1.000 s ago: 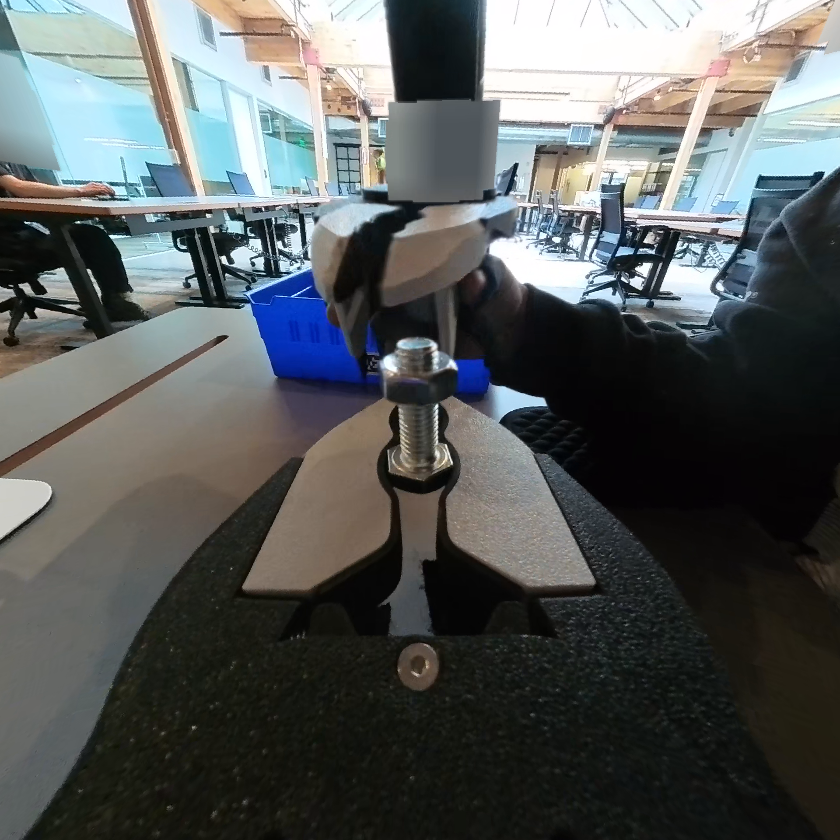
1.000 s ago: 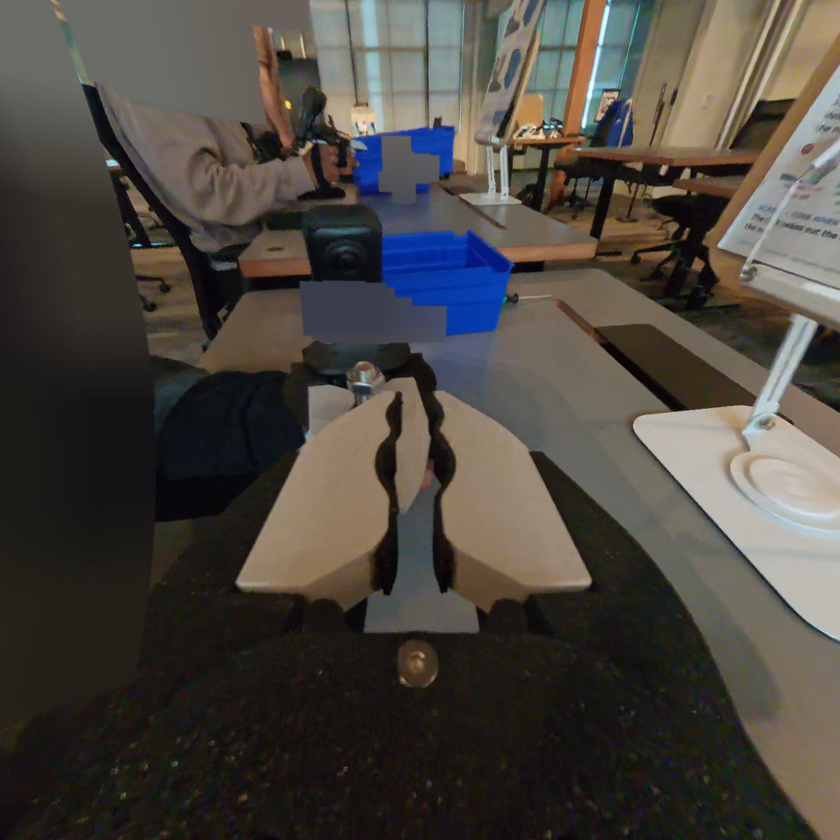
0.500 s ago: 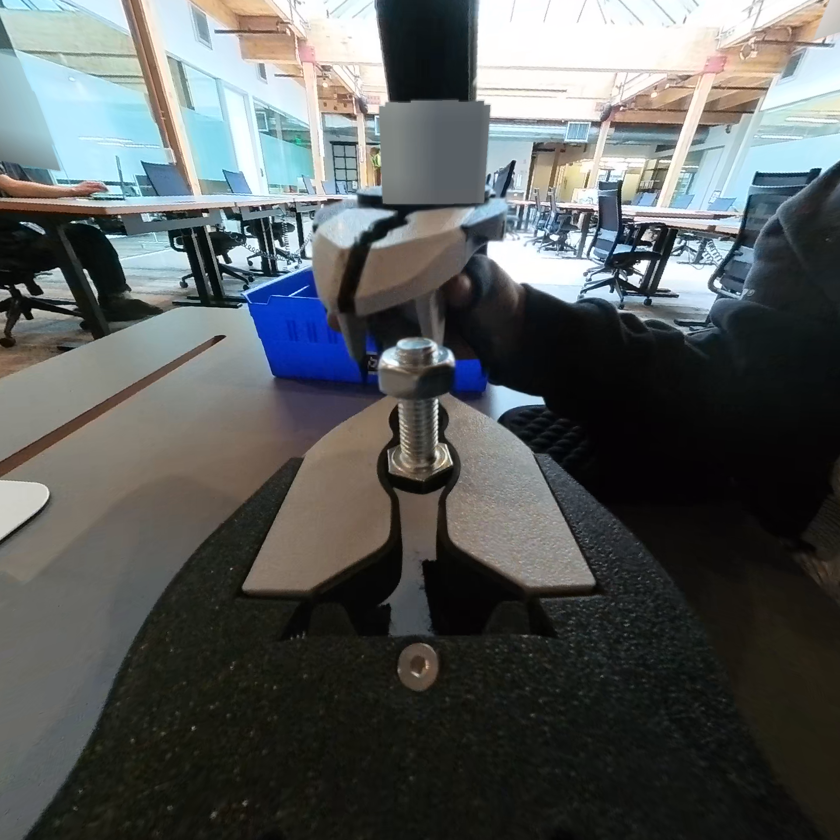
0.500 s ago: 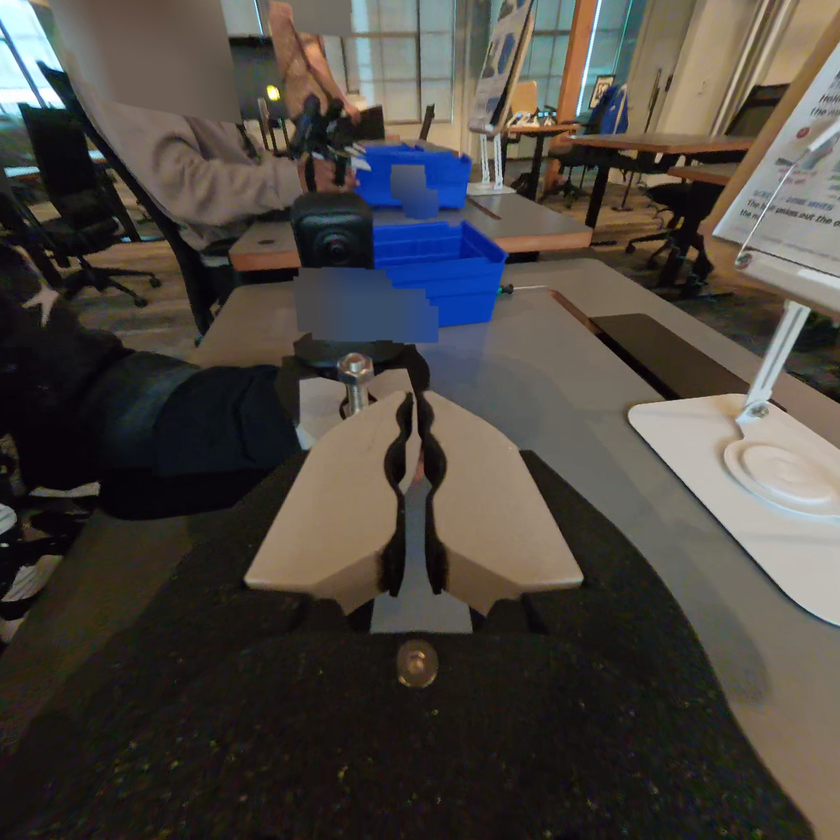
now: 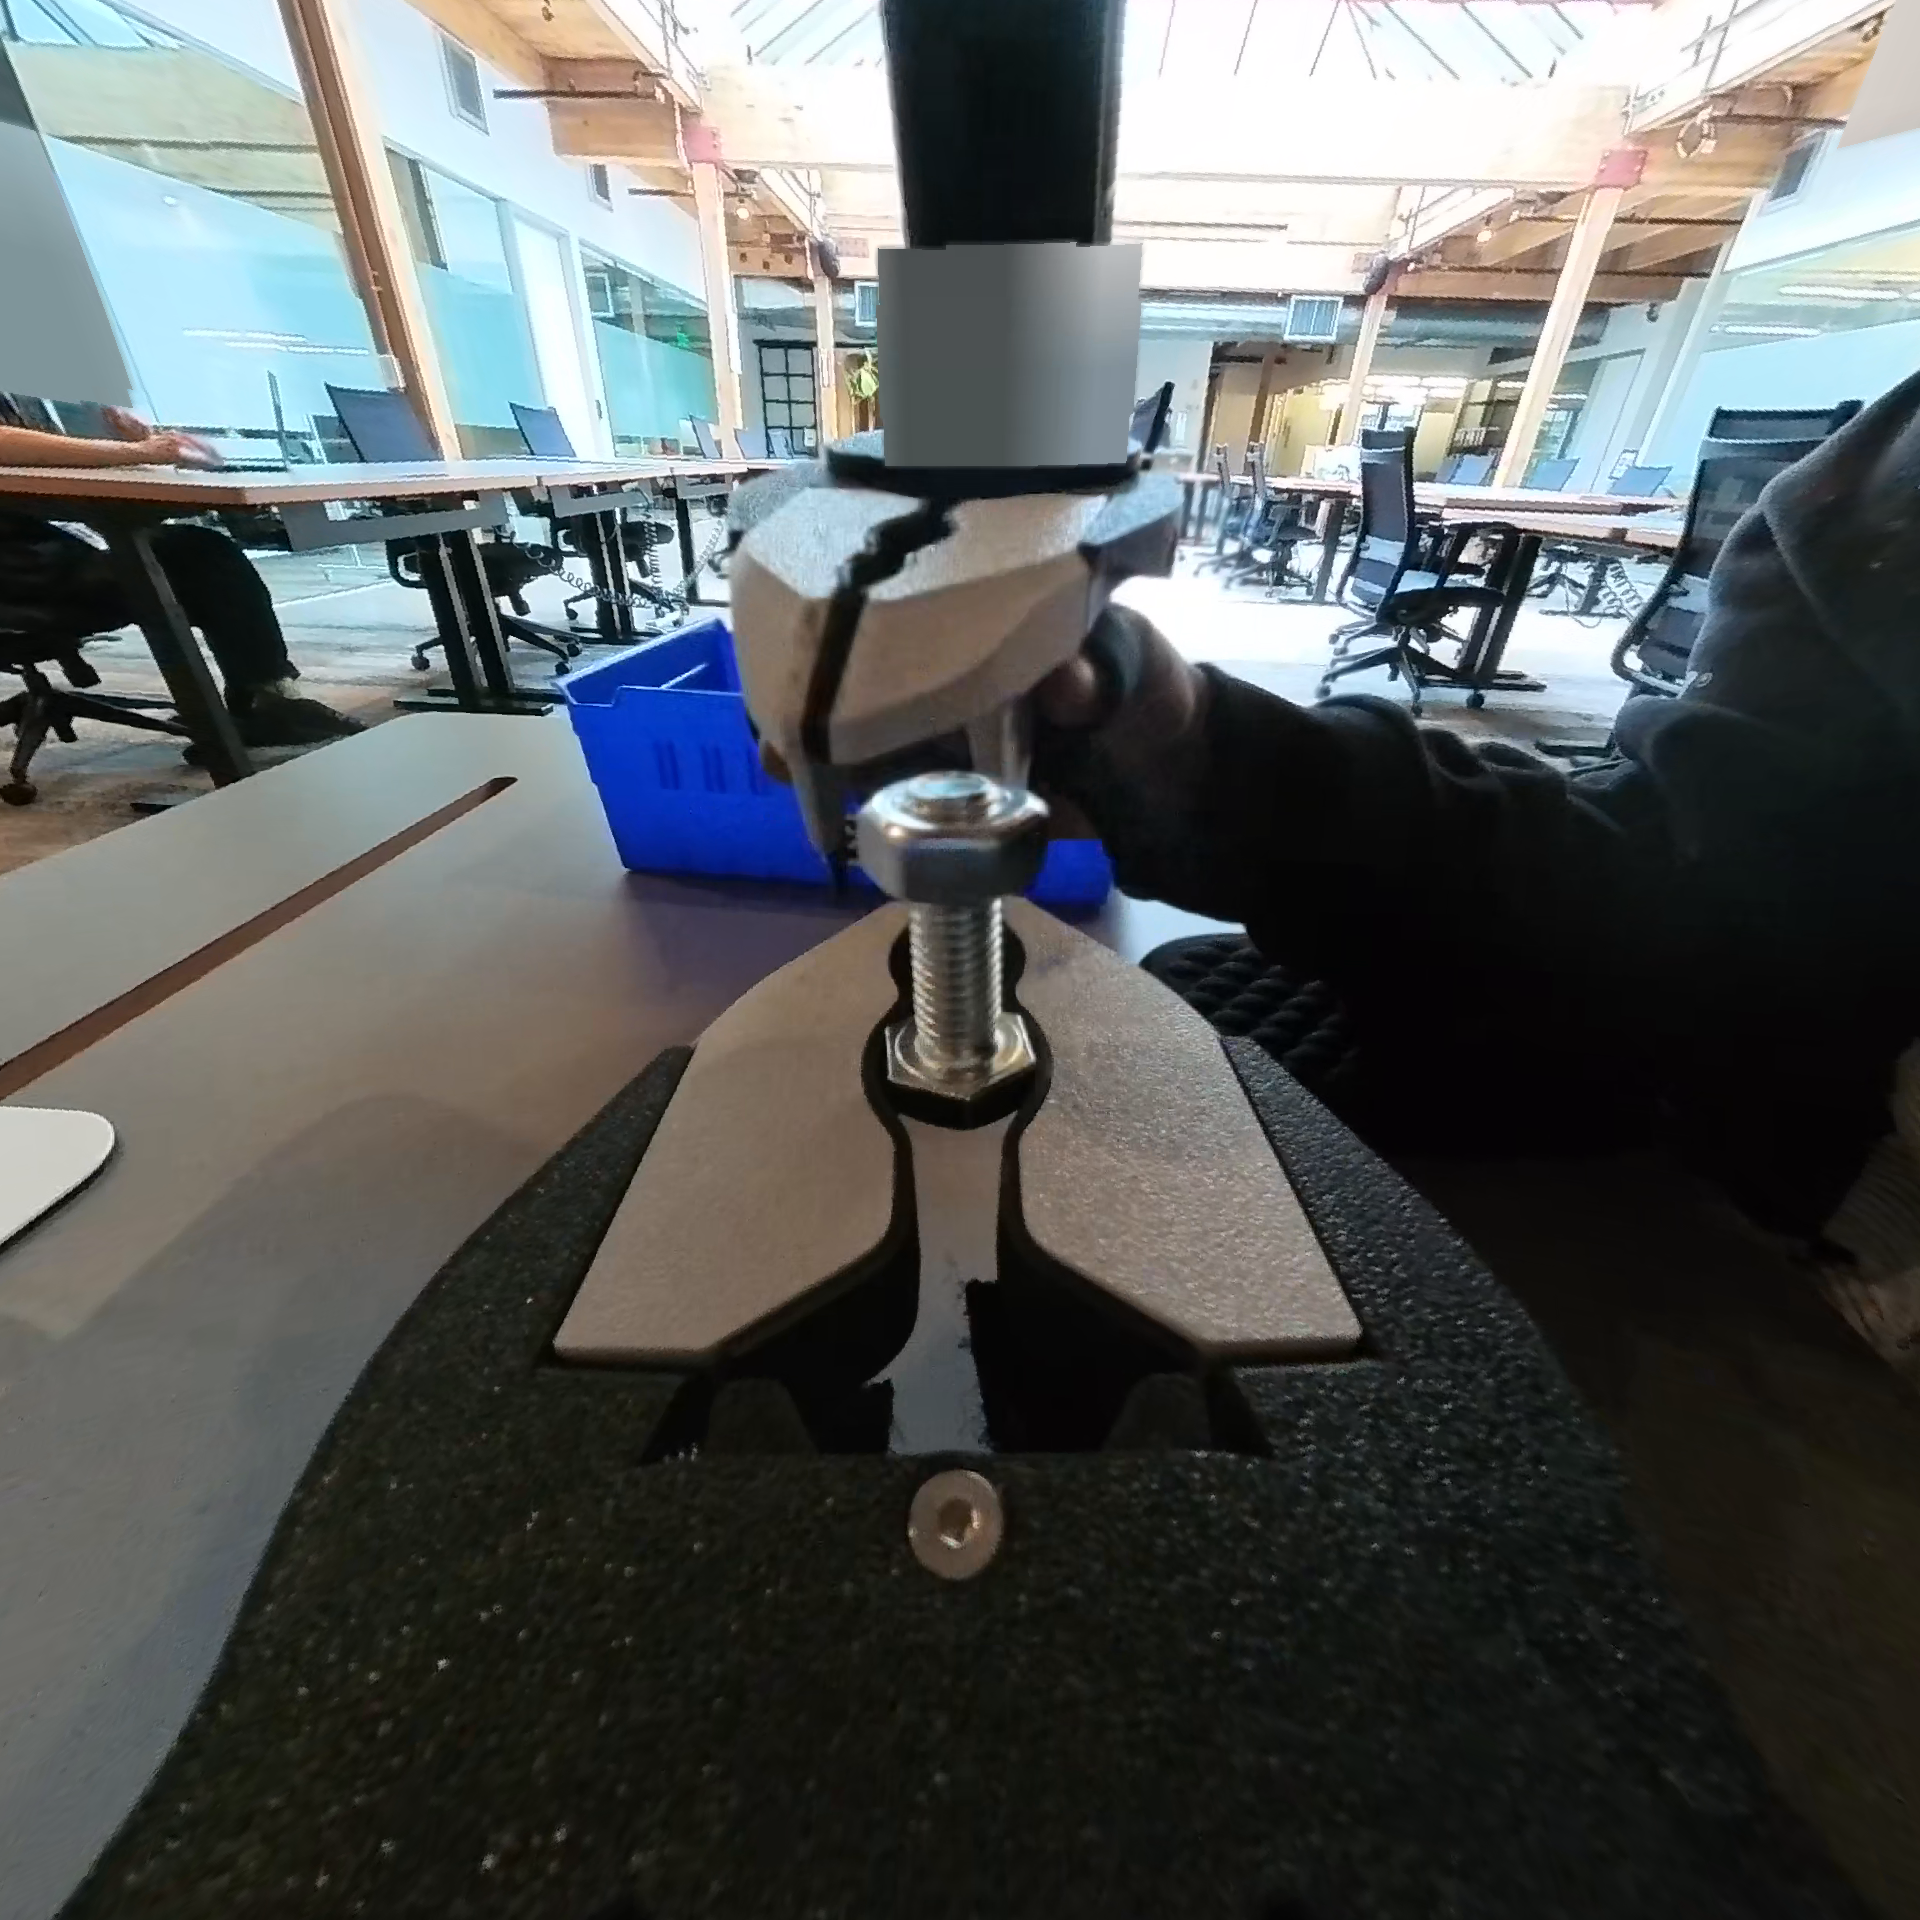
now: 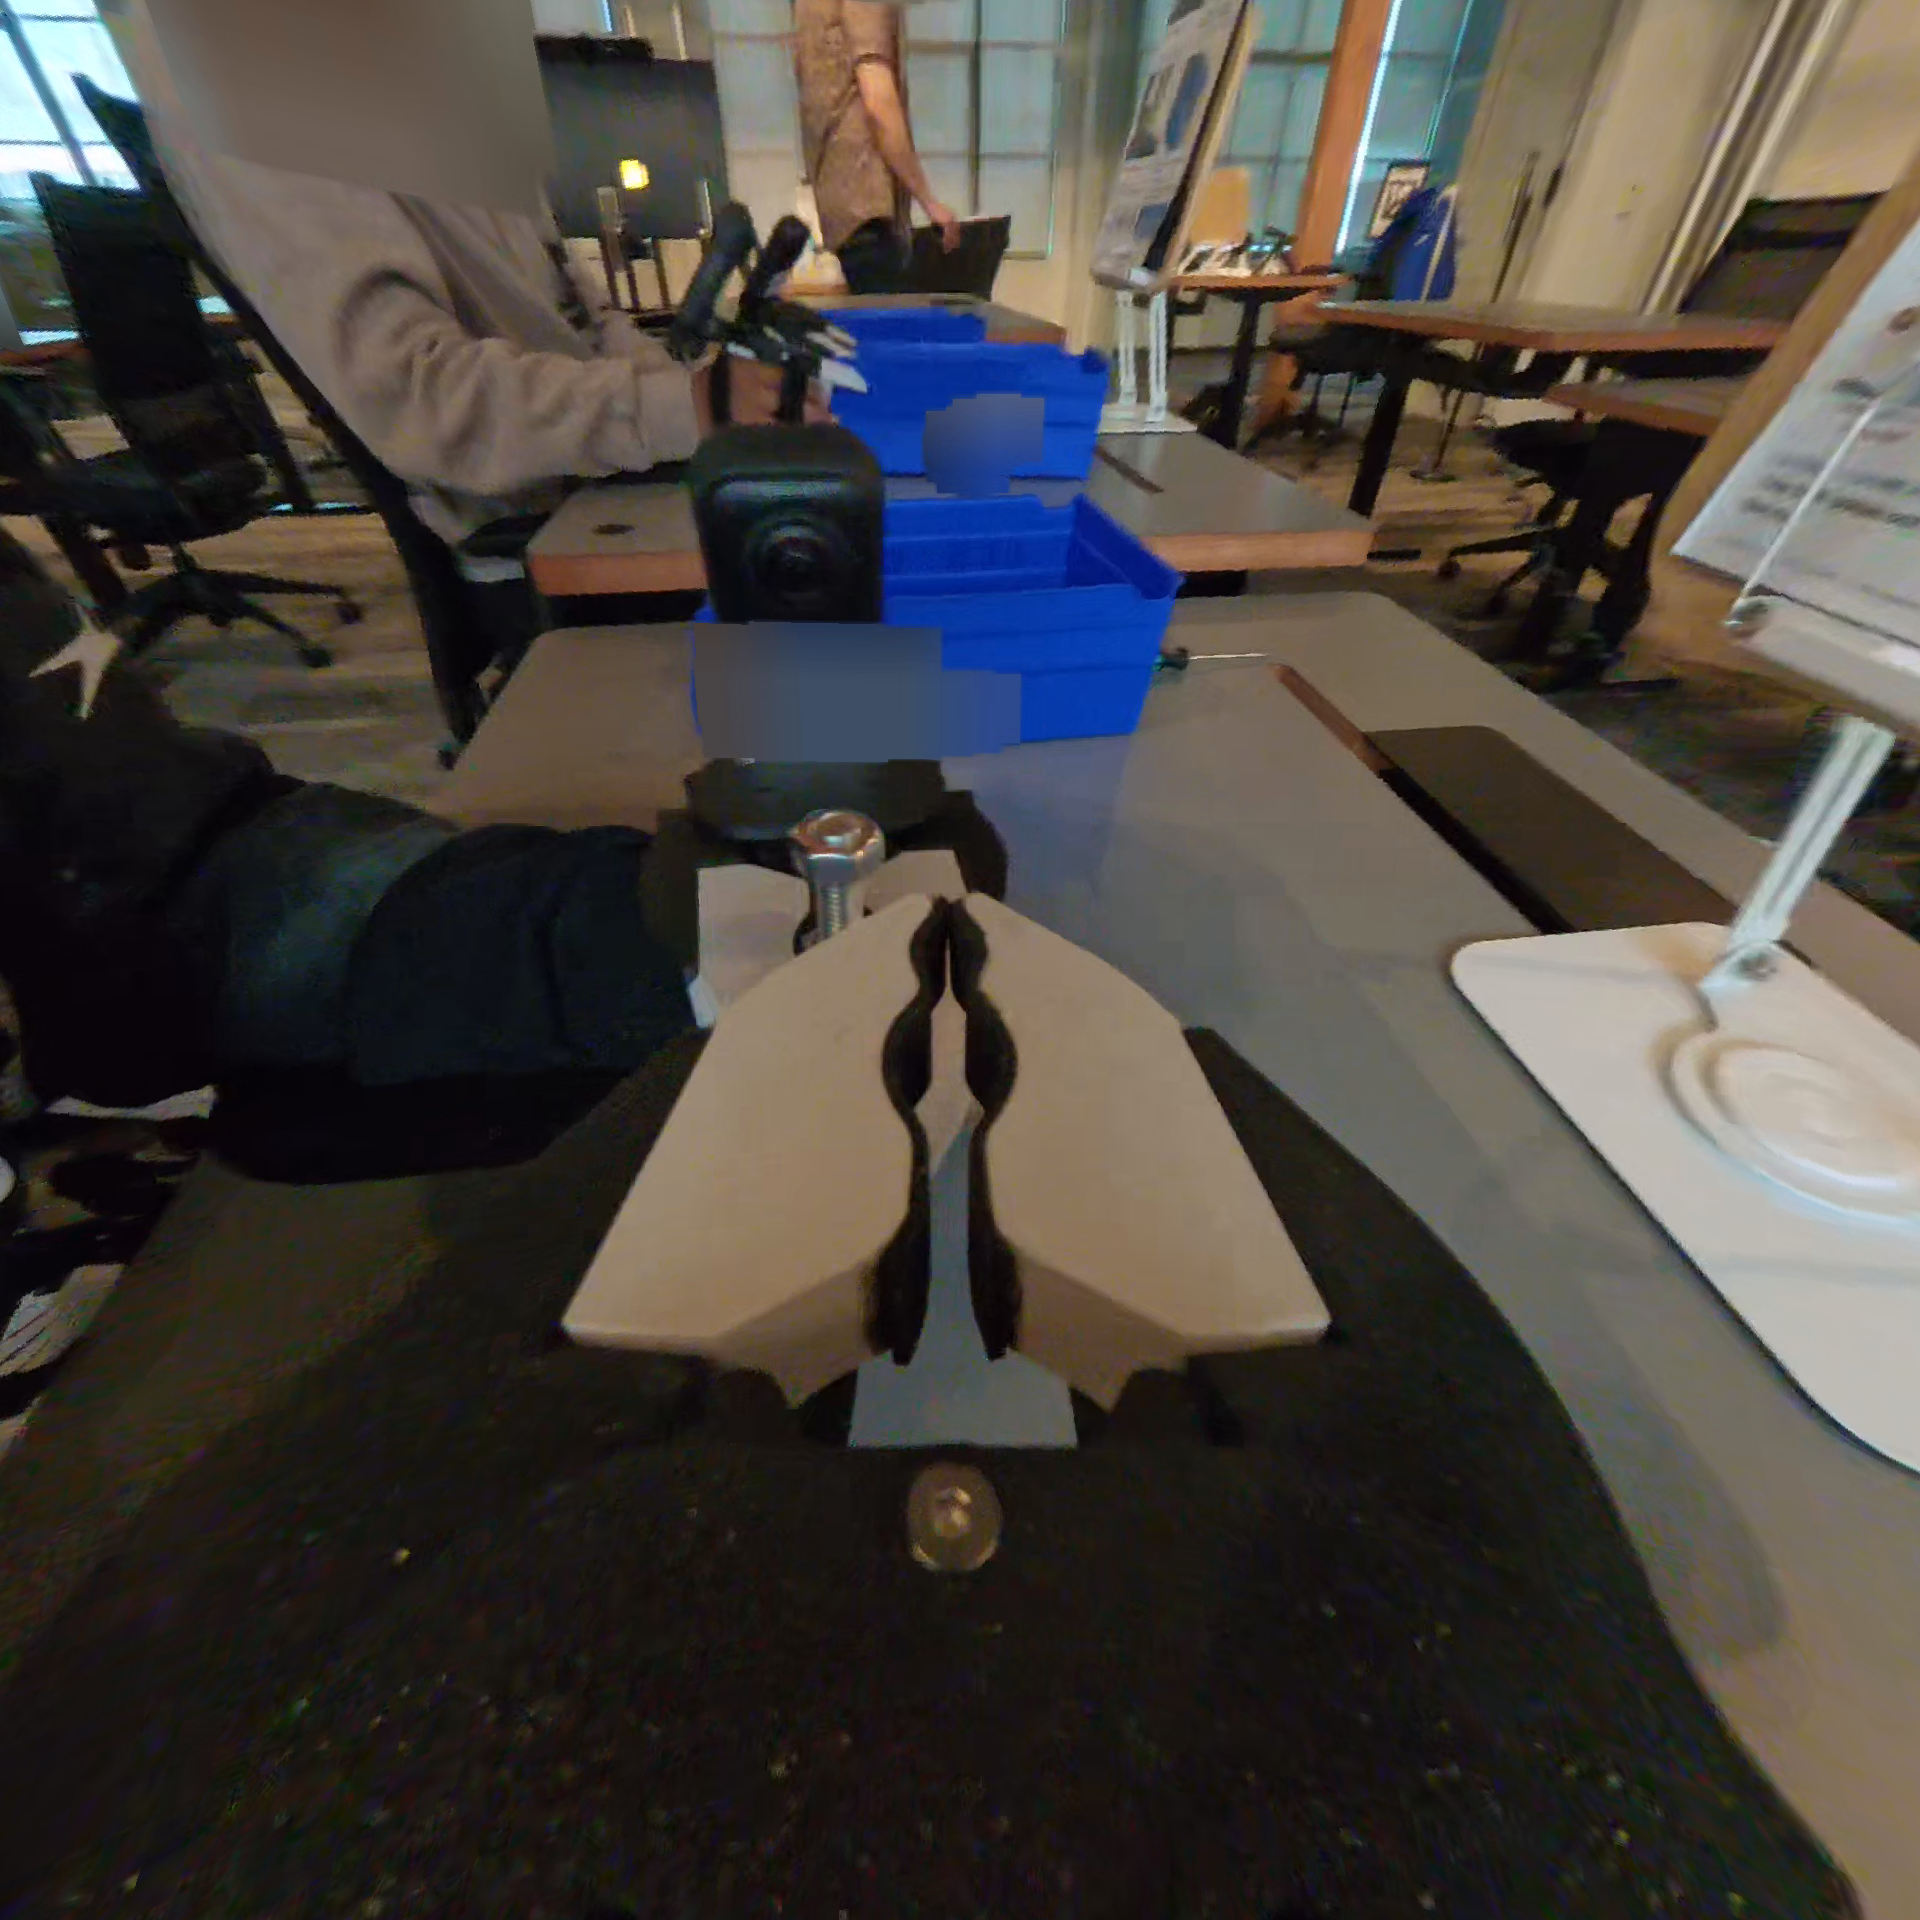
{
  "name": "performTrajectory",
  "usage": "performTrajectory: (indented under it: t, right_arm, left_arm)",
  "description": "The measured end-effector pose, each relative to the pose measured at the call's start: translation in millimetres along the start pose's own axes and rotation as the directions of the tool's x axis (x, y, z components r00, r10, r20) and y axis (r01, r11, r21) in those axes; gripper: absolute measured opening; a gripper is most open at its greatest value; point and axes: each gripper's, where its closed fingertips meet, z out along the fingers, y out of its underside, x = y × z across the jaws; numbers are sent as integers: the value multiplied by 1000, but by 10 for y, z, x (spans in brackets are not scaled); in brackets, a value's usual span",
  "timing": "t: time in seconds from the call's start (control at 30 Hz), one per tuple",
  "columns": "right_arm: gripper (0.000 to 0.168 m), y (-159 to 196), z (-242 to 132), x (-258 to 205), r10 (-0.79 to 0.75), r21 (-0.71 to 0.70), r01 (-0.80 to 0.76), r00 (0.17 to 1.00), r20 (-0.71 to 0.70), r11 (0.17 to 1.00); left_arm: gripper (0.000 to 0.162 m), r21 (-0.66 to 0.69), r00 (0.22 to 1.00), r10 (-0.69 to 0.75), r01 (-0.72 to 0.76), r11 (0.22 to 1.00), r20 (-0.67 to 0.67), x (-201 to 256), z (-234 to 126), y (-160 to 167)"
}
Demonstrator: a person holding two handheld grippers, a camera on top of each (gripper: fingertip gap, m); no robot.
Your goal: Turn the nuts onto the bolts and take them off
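Observation:
My left gripper is shut on the hex head of a steel bolt and holds it upright above the table. A steel nut sits at the top of the bolt's thread. My right gripper hangs just behind and above the nut, pointing down at it. In the right wrist view the right gripper is shut and empty, its tips touching. There the nut stands just beyond and left of the tips, apart from them. The left gripper's camera faces me.
A blue bin stands on the grey table behind the bolt; it also shows in the right wrist view. A white stand base is at the right. People sit at other desks. The tips of one gripper are about 5 cm away from the tips of the other.
The right gripper's jaws have closed from a narrow gap to touching, and it has tilted and drawn slightly away from the nut. The left gripper and bolt have stayed put.

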Motion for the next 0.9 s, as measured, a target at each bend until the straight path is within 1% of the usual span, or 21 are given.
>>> performTrajectory:
  t: [0.1,0.13,0.2,0.27,0.3,0.37,0.47,0.5,0.53,0.57,0.63,0.73,0.8,0.9]
  right_arm:
    - [0,-63,-56,-29,6,38,-7,1000,25,999]
    - [6,-78,-31,-71,4,45,-6,999,45,999]
    - [29,-68,62,-139,6,28,-8,997,71,1000]
    - [41,-37,160,-198,-3,3,3,996,86,1000]
    - [42,-25,201,-215,-5,-5,5,996,89,1000]
    - [42,-13,249,-228,0,-11,1,996,91,1000]
    - [28,16,177,-166,3,-24,-1,997,73,1000]
    - [17,15,122,-132,5,-22,-4,998,63,1000]
    - [0,2,57,-35,6,-8,-6,1000,10,1000]
    - [0,-18,-1,22,11,12,-11,1000,-18,1000]
    - [0,-55,-60,3,23,39,-23,1000,7,999]
    - [26,-122,20,-122,18,69,-23,998,66,997]
    - [39,-93,136,-198,14,41,-18,996,90,999]
    - [39,22,225,-201,-14,-28,16,997,75,999]
  left_arm:
    - [12,-7,1000,0,0,1000,-2,5,10,12]
    - [12,-10,1000,0,0,1000,-4,9,15,17]
    - [12,-17,1000,4,-5,1000,-5,14,23,30]
    - [11,-19,1000,5,-5,1000,-5,16,23,31]
    - [11,-18,1000,4,-4,1000,-5,14,22,31]
    - [11,-17,1000,5,-5,1000,-6,16,20,28]
    - [10,-19,1000,2,-2,1000,-3,11,20,31]
    - [12,-12,1000,-5,5,1000,-3,4,13,21]
    - [12,-2,1000,-3,3,1000,-5,7,4,6]
    - [12,2,1000,1,-1,1000,-3,8,-1,-3]
    - [12,-3,1000,2,-2,1000,-4,10,4,3]
    - [12,-14,1000,2,-2,1000,-8,17,20,25]
    - [11,-19,1000,6,-6,1000,-10,25,26,32]
    - [10,-16,1000,6,-6,1000,-12,28,22,26]
